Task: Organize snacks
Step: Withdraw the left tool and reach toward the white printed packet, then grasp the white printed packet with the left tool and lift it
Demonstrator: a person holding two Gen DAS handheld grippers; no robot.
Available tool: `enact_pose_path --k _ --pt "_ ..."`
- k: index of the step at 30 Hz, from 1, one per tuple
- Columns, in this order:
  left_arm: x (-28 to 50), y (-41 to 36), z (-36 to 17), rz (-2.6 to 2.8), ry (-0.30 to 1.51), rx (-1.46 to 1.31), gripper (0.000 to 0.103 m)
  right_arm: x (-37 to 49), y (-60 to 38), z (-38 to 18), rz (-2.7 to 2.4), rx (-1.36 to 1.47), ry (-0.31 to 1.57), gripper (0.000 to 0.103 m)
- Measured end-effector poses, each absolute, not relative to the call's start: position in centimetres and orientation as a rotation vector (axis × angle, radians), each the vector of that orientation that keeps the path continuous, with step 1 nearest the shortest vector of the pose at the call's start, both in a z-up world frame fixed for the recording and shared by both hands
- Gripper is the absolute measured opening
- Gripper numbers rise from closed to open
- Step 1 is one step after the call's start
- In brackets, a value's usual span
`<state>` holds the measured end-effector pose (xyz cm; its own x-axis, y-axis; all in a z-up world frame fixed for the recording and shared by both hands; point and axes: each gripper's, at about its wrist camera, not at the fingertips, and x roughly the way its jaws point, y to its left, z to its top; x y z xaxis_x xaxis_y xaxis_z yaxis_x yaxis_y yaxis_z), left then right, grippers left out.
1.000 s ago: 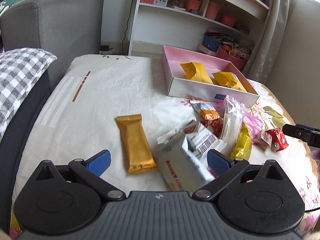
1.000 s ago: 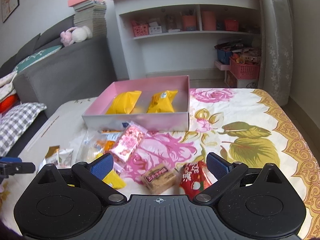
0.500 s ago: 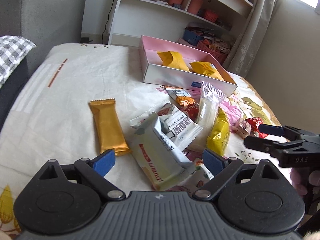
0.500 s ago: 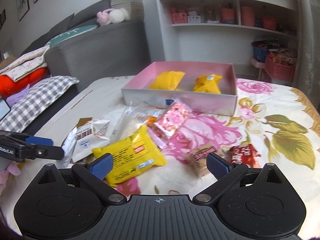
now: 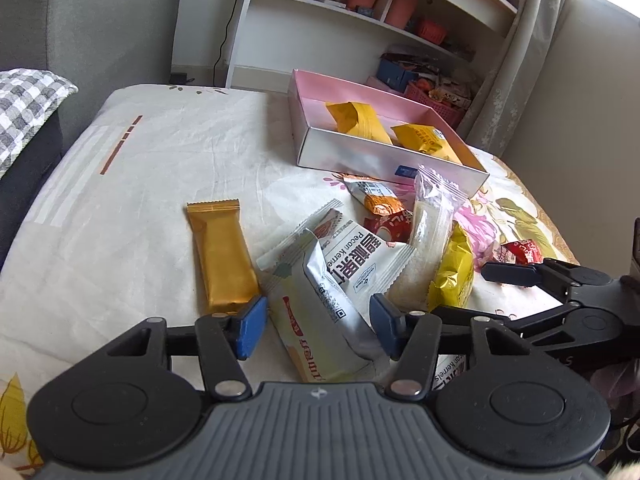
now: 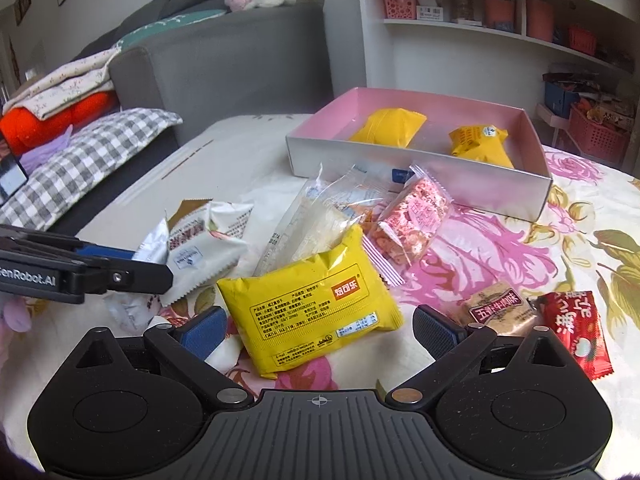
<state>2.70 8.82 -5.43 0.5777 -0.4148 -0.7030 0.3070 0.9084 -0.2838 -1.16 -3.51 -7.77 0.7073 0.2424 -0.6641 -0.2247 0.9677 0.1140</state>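
Note:
My left gripper (image 5: 318, 330) straddles a white and silver snack packet (image 5: 320, 312) lying on the cloth. Its jaws are closing, and a thin gap still shows at the left pad. My right gripper (image 6: 320, 330) stands wide open over a yellow packet (image 6: 312, 312), its pads clear of both sides. The right gripper's fingers (image 5: 512, 274) reach in from the right in the left wrist view. Further back, the pink box (image 5: 392, 156) (image 6: 400, 168) holds two yellow packets.
Loose snacks lie around: a gold bar (image 5: 222, 256), a white pecan packet (image 5: 360, 264), a clear packet (image 5: 430, 232), a pink packet (image 6: 412, 220), and brown (image 6: 500, 308) and red (image 6: 576, 328) ones. A grey sofa (image 6: 224, 64) and a checked cushion (image 6: 88, 152) stand to the left, white shelves (image 5: 360, 20) behind.
The left jaws have narrowed around the white packet. The right gripper has swung left and down, from the brown and red packets to the yellow one, close beside the left gripper.

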Motion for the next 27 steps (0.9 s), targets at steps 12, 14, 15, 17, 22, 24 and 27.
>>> enact_pose_path --k 12,14,15,17,22,24,27 --pt "3.2 10.8 -5.0 -0.303 0.889 -0.087 0.034 -0.5 -3.5 -8.0 0.243 -0.002 0.748 0.100" --pt "3.2 10.9 -4.9 -0.307 0.883 -0.069 0.043 -0.5 -3.8 -8.0 0.234 -0.004 0.749 0.100" --pt "3.1 10.8 -4.9 -0.315 0.884 -0.065 0.053 -0.5 -4.0 -8.1 0.227 0.001 0.753 0.100" --pt "3.0 10.6 -5.0 -0.332 0.878 -0.058 0.056 -0.5 -4.3 -8.2 0.221 0.015 0.762 0.100" --pt "2.6 9.1 -5.3 -0.361 0.866 0.041 0.061 -0.5 -3.9 -8.3 0.238 0.008 0.763 0.100" --pt "2.5 8.7 -5.6 -0.346 0.877 0.072 0.061 -0.6 -3.7 -8.2 0.245 -0.002 0.763 0.100" --pt "2.4 8.6 -6.2 -0.331 0.901 0.092 0.062 -0.5 -3.5 -8.4 0.244 -0.020 0.763 0.100"
